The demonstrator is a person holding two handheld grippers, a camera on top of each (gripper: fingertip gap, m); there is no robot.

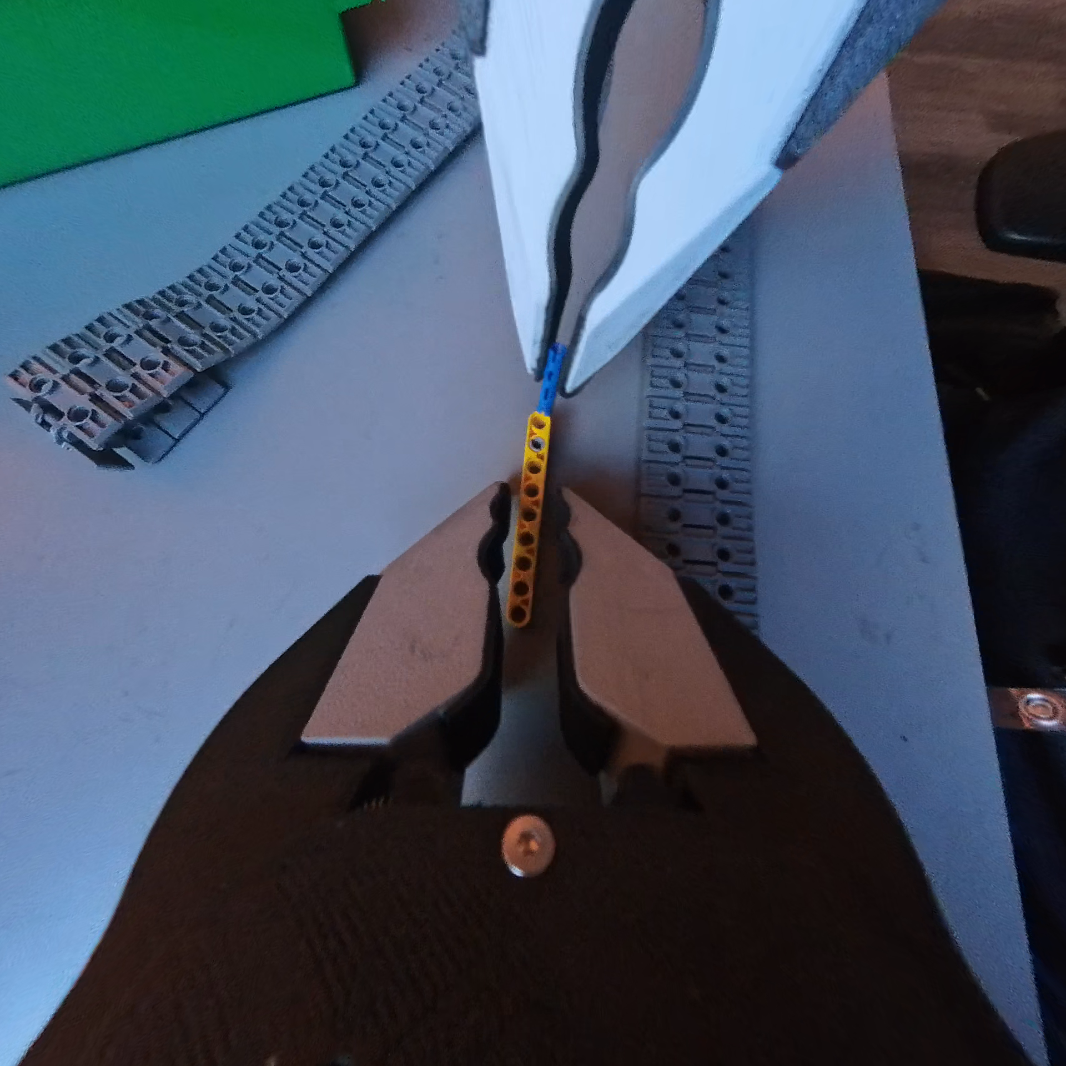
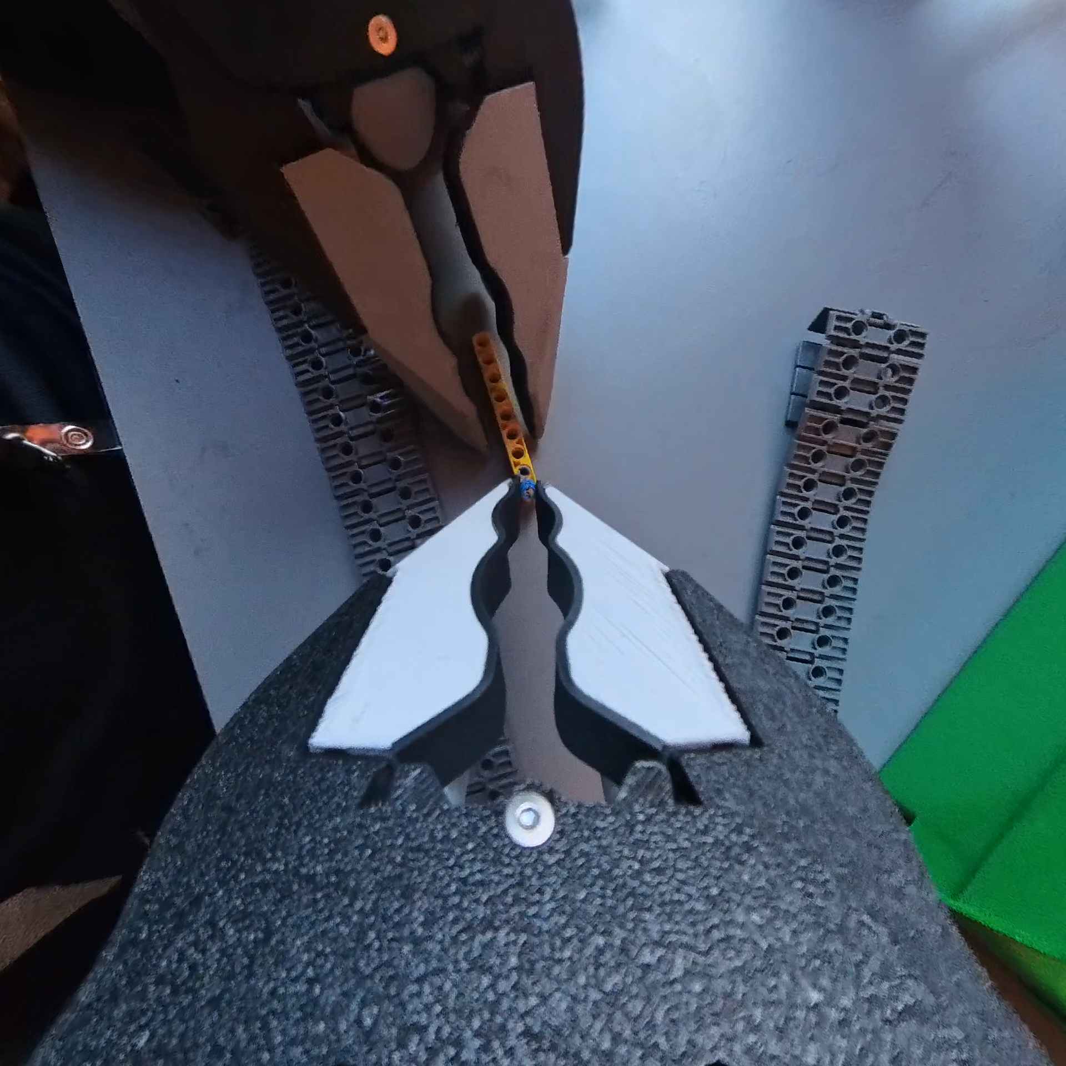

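The left claw (image 1: 533, 490), with tan fingers on a black body, stood about the lower half of a yellow holed beam (image 1: 529, 519); its fingers flanked the beam with a sliver of gap visible on each side in the left wrist view, while in the right wrist view one finger seemed pressed against the beam, so I could not tell whether it was truly gripping. The right claw (image 2: 526, 489), white-fingered on a speckled grey body, was clenched at its very tips on a small blue pin (image 1: 551, 372) that met the far end of the beam. Both claws faced each other tip to tip above the pale grey table (image 1: 346, 519), the beam bridging the short space between them. One grey tread strip (image 1: 698, 461) lay flat directly under and just beside the meeting point, running along near the table's edge, beyond which the surface dropped to dark floor and a black chair (image 1: 1021, 196). A second grey tread strip (image 1: 231, 288) curved across the table well apart on the other side, its end doubled under, and a green board (image 1: 144, 75) sat beyond it at the corner. Between the two strips the table (image 2: 663, 288) was bare, leaving broad room on that side; toward the near edge room was tight.
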